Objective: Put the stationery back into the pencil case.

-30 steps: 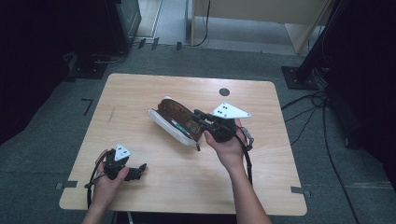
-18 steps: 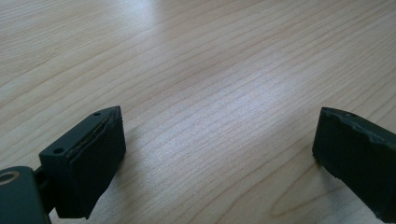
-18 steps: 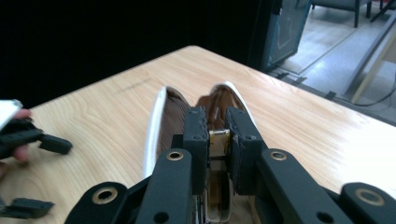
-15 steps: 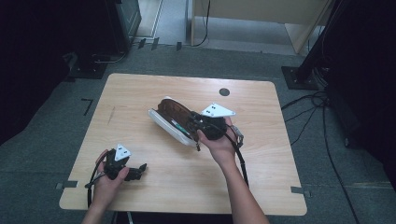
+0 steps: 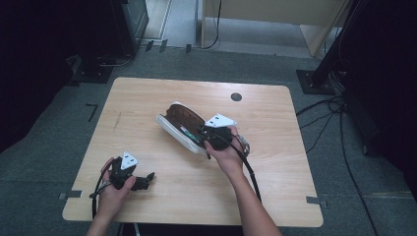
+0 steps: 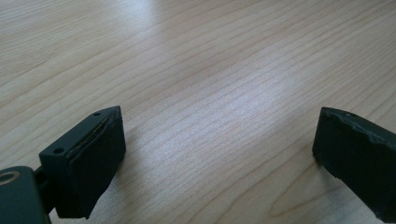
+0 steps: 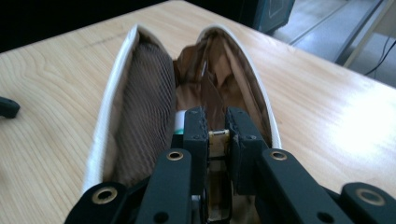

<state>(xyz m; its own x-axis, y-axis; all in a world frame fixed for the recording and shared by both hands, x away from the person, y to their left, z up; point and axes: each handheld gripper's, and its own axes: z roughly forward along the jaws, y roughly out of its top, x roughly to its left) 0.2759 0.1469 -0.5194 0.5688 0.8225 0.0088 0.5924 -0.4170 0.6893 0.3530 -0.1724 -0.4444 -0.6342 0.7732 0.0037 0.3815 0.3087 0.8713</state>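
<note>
An open white pouch [image 5: 173, 129] with a brown lining lies in the middle of the wooden table [image 5: 280, 196]. My right gripper [image 5: 200, 133] reaches into the pouch's mouth from its right end. In the right gripper view the pouch [image 7: 144, 88] gapes wide, and the right gripper [image 7: 217, 122] is shut on a small yellowish object [image 7: 218, 136] just inside it. A green and white item [image 7: 179, 119] peeks out beside the left jaw. My left gripper [image 5: 143, 181] rests low near the table's front left. In its own view the left gripper [image 6: 219, 135] stands open over bare wood.
A small dark round mark [image 5: 236, 97] sits near the table's far edge. Cables [image 5: 344, 128] trail over the floor at the right, beside a black stand base [image 5: 314, 81]. Dark equipment [image 5: 130, 24] stands beyond the far left corner.
My right gripper has slid leftward, deeper into the pouch's mouth. The left gripper has stayed where it was.
</note>
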